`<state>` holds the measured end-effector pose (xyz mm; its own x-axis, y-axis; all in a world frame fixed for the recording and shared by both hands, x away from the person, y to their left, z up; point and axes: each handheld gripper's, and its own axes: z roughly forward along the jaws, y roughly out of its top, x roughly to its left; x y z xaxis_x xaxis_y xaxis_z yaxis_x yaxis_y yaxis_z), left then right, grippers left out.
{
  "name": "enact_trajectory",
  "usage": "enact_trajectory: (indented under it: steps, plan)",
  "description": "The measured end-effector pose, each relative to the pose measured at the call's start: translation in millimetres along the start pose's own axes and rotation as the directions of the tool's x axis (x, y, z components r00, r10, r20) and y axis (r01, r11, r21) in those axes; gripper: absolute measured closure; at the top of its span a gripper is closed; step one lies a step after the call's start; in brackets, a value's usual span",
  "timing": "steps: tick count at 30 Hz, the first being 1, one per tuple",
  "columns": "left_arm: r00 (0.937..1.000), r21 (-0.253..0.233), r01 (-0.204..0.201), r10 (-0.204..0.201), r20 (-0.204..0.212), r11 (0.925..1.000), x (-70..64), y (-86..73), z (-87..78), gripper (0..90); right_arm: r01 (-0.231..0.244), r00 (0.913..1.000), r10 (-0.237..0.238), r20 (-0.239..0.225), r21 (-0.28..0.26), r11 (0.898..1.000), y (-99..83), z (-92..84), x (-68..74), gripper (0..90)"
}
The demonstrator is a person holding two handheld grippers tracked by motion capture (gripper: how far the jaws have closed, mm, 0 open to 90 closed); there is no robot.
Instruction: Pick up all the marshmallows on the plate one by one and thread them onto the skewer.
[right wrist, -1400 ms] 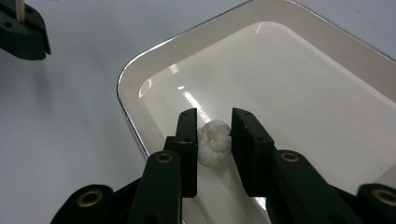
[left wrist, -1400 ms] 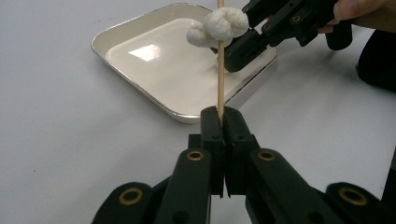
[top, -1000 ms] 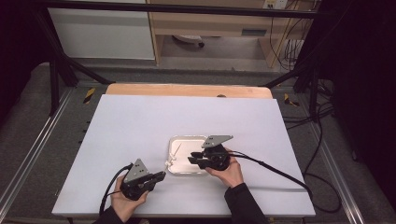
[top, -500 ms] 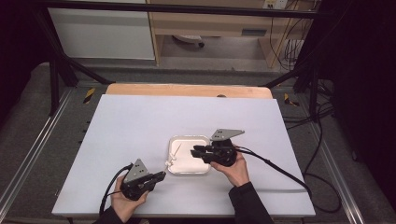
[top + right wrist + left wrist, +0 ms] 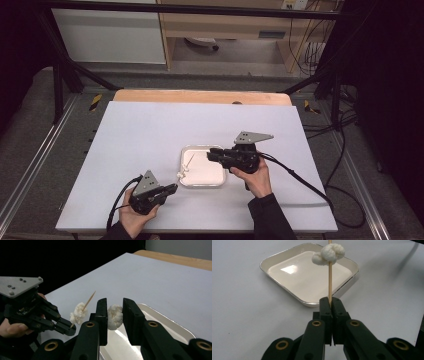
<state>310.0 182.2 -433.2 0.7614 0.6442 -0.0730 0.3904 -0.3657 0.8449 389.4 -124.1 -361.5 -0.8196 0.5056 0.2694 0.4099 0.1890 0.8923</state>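
My left gripper [image 5: 173,188] [image 5: 331,302] rests low at the table's front, shut on the foot of a thin wooden skewer [image 5: 329,280]. The skewer slants up over the near-left corner of a square white tray [image 5: 220,183] [image 5: 265,264]. A white puffy piece [image 5: 181,174] [image 5: 329,253] is threaded on it near the top. My right gripper [image 5: 210,154] [image 5: 114,305] hovers above the tray, shut on a second white puffy piece [image 5: 114,317]. In the right gripper view the skewer [image 5: 89,299] with its threaded piece [image 5: 78,312] stands just left of my jaws.
The tray [image 5: 175,322] lies on a white table top [image 5: 150,130] with a wooden strip [image 5: 200,96] along its far edge. A black cable [image 5: 300,180] trails right from the right gripper. Metal frame rails run along both sides.
The right gripper has lifted off the tray with the white piece between its jaws and drifted slightly right. The left gripper and skewer have stayed put.
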Motion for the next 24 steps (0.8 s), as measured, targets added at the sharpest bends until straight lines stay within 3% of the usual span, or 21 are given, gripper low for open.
enact_trajectory:
  steps: [11, 24]
  plan:
    - [1.0, -0.002, -0.006, 0.006, 0.003, 1.0, -0.9, 0.1, 0.4, 88.4, -0.046, 0.9976, 0.043, -0.054, -0.063, 0.997, 11.9, -6.3, -0.3, 75.4]
    - [0.9999, -0.007, -0.01, 0.01, 0.003, 0.9999, -1.6, 0.6, -0.3, 88.4, -0.081, 0.9917, 0.076, -0.104, -0.051, 0.995, 20.4, 13.8, 2.0, 75.6]
